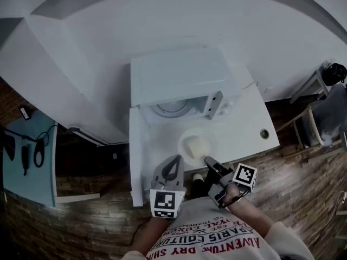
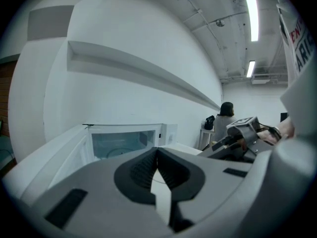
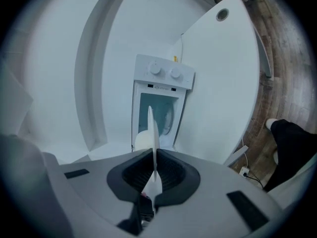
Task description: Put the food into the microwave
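The white microwave stands at the back of the white table with its door swung open to the left. Its empty chamber shows in the left gripper view and the right gripper view. In front of the opening is a white plate with a pale block of food. My right gripper is shut on the plate's near rim, the food just beyond. My left gripper is shut beside the plate's left edge, with nothing showing past its tips.
The open door runs along the left side of the table, close to my left gripper. A round cable hole sits near the table's right edge. A teal desk stands at far left and chairs at far right. A person stands far off.
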### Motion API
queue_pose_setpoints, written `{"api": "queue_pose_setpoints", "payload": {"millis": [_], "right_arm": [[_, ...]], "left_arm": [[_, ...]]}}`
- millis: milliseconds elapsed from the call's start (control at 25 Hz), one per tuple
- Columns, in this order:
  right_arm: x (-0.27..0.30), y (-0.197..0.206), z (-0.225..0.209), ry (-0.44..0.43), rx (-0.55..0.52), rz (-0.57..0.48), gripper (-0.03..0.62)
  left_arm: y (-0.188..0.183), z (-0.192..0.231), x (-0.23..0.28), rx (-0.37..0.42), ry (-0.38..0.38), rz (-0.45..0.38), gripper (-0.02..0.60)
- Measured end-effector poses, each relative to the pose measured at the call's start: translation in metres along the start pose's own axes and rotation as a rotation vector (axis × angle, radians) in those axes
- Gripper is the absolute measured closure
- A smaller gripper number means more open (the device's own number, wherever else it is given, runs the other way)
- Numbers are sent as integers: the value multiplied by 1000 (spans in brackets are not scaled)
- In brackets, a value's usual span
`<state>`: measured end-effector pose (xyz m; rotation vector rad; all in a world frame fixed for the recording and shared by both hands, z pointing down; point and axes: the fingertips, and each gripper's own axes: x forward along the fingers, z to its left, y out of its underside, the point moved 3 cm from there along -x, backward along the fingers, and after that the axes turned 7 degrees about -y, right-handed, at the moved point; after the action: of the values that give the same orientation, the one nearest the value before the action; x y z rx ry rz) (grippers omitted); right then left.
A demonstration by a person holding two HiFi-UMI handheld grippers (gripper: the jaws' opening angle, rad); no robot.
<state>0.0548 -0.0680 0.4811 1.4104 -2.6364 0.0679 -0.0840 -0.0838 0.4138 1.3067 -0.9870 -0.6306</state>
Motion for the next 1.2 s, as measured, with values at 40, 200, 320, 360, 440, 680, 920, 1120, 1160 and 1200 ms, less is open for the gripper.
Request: {"api": "queue_pose_setpoints", "payload": {"millis": [40, 200, 320, 360, 440, 680, 920, 1120, 1160, 1200], "right_arm": [[7, -8, 0, 0, -3, 14, 572], [31, -38, 7, -18, -22, 78, 571], [47, -60, 12, -38, -29, 132, 572], [51, -67, 13, -42, -29, 149, 571], [59, -78, 13, -40, -31, 183, 572], [75, -94, 0, -10, -16, 243, 571], [87, -104, -14, 31, -7, 229, 571], [105, -99, -29, 43, 9, 202, 569], [110, -98, -32, 46, 9, 202, 568], [116, -96, -34, 43, 12, 200, 566]], "left_arm": [[-3, 1, 9, -1, -12, -1, 577], [-15, 6, 43, 2, -72, 1, 577], [-24, 7, 66, -8, -124, -3, 577], [-25, 8, 72, -16, -141, -2, 577], [-27, 8, 83, -26, -174, 2, 577], [-28, 13, 108, -33, -223, 19, 577], [-24, 28, 127, -24, -223, 45, 577], [-17, 39, 135, -13, -208, 56, 577], [-15, 41, 137, -11, -211, 61, 577], [-12, 44, 140, -7, -212, 67, 577]]}}
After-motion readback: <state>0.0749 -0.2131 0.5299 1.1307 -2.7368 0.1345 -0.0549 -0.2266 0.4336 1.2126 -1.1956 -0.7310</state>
